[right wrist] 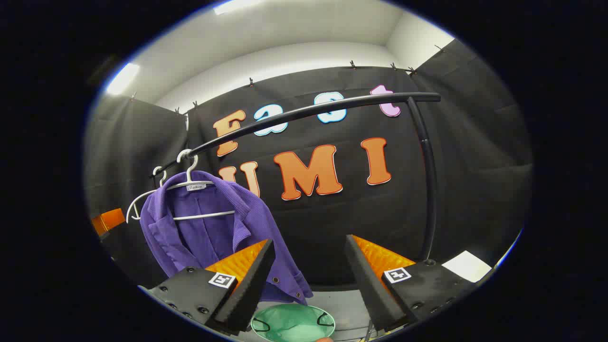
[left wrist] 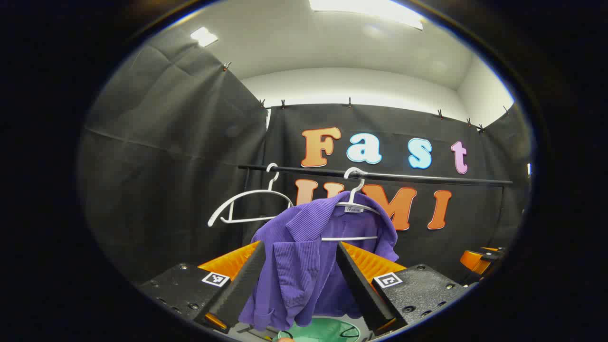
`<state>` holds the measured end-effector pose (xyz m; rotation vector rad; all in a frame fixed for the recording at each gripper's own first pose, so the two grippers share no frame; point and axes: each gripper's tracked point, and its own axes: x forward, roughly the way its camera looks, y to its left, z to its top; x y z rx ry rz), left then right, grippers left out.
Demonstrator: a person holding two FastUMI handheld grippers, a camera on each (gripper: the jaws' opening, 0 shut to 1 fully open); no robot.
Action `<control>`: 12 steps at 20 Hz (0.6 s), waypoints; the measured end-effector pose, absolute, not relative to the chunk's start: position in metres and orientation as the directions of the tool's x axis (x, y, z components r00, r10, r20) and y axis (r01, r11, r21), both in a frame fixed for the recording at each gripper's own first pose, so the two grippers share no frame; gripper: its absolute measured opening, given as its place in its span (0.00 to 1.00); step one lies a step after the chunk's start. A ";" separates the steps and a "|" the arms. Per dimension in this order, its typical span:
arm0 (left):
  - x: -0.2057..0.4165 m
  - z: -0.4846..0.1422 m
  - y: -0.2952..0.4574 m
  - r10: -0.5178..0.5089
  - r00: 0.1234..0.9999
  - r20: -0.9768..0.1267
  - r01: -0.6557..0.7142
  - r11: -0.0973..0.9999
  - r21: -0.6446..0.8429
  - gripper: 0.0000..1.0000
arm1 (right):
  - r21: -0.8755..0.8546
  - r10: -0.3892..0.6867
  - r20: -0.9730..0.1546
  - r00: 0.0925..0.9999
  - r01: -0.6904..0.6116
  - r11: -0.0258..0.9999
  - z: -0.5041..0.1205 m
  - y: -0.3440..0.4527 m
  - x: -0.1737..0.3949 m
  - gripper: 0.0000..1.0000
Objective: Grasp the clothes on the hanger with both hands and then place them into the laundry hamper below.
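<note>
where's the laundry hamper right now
The green laundry hamper sits on the floor at the bottom of both views, directly below the purple jacket hanging on the rail.

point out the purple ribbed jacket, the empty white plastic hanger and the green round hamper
purple ribbed jacket (left wrist: 294,270), left gripper view, front panel
empty white plastic hanger (left wrist: 247,194), left gripper view, upper arm
green round hamper (right wrist: 292,323), right gripper view, inside of the opening
</note>
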<state>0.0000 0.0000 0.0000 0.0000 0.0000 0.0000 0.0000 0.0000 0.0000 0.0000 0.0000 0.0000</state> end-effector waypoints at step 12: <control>-0.026 0.006 0.026 0.081 0.997 0.018 -0.082 0.995 0.051 0.92 | -0.105 0.005 0.026 1.000 -0.002 0.994 0.014 -0.008 0.003 0.89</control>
